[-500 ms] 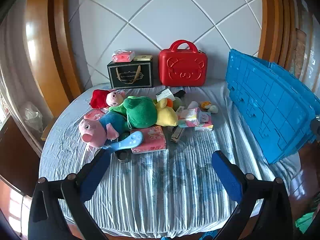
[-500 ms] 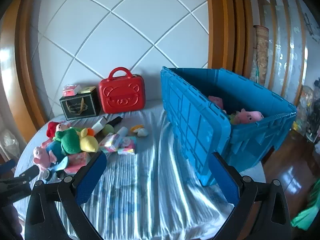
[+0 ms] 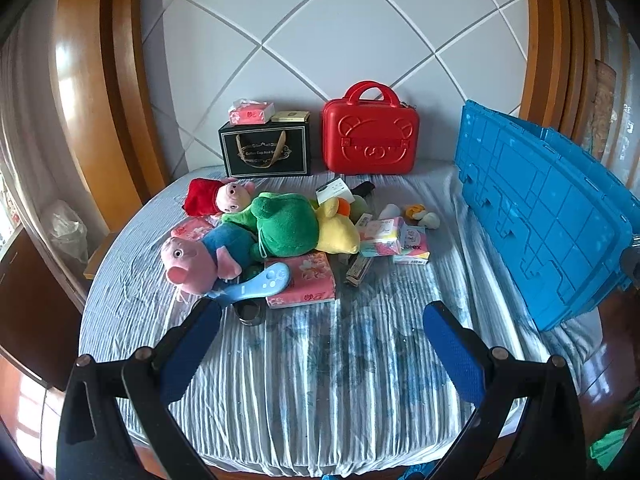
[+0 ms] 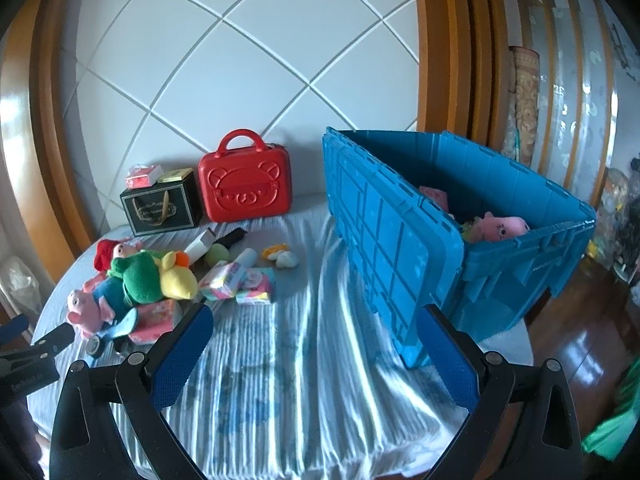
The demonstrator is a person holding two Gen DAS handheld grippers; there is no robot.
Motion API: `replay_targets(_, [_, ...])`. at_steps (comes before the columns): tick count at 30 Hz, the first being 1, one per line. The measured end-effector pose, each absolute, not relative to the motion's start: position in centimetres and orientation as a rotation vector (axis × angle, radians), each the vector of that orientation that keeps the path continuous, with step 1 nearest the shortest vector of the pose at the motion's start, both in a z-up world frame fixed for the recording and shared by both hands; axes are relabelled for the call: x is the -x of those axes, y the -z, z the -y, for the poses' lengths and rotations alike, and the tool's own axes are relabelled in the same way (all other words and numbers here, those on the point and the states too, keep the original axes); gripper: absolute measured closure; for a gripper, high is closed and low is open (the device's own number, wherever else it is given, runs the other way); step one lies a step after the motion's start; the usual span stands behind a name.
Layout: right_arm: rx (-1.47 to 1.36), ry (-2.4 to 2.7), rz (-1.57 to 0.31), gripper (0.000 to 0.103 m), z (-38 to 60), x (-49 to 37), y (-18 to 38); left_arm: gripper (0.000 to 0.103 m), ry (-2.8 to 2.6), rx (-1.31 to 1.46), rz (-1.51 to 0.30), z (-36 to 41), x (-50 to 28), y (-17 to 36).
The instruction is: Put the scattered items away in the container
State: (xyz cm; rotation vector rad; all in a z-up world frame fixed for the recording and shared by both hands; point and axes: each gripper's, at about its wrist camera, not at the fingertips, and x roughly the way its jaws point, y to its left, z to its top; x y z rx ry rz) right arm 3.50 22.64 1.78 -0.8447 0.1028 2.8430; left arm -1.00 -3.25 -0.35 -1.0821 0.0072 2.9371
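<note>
I find both claws, left (image 3: pixel 320 344) and right (image 4: pixel 312 344), fully open and empty; toys (image 3: pixel 280 228) cluster mid-bed, apparently clear of the blue container (image 4: pixel 500 208).

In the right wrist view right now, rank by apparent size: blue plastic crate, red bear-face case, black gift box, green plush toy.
1. Blue plastic crate, though nearest.
2. Red bear-face case.
3. Black gift box.
4. Green plush toy, close to the box; uncertain.
</note>
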Motion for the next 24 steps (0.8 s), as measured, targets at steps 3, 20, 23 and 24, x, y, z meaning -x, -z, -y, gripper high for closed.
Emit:
replay_targets(3, [0.845, -2.843, -0.102, 0.000, -22.71, -3.63, -1.67, 0.000, -2.937, 1.080, -0.012, 3.04, 0.88, 0.26])
replay_targets(20, [0.856, -2.849, -0.101, 0.000, -22.62, -3.87, -1.47, 0.000, -2.933, 1.073, -0.013, 2.61, 0.37, 0.20])
replay_targets(23, [0.857, -2.848, -0.099, 0.000, -22.52, -3.80, -1.46, 0.000, -2.933, 1.074, -0.011, 2.76, 0.37, 0.18])
replay_targets(24, [0.858, -2.849, -0.101, 0.000, -22.53, -3.81, -1.45, 0.000, -2.932, 1.075, -0.010, 2.82, 0.38, 0.19])
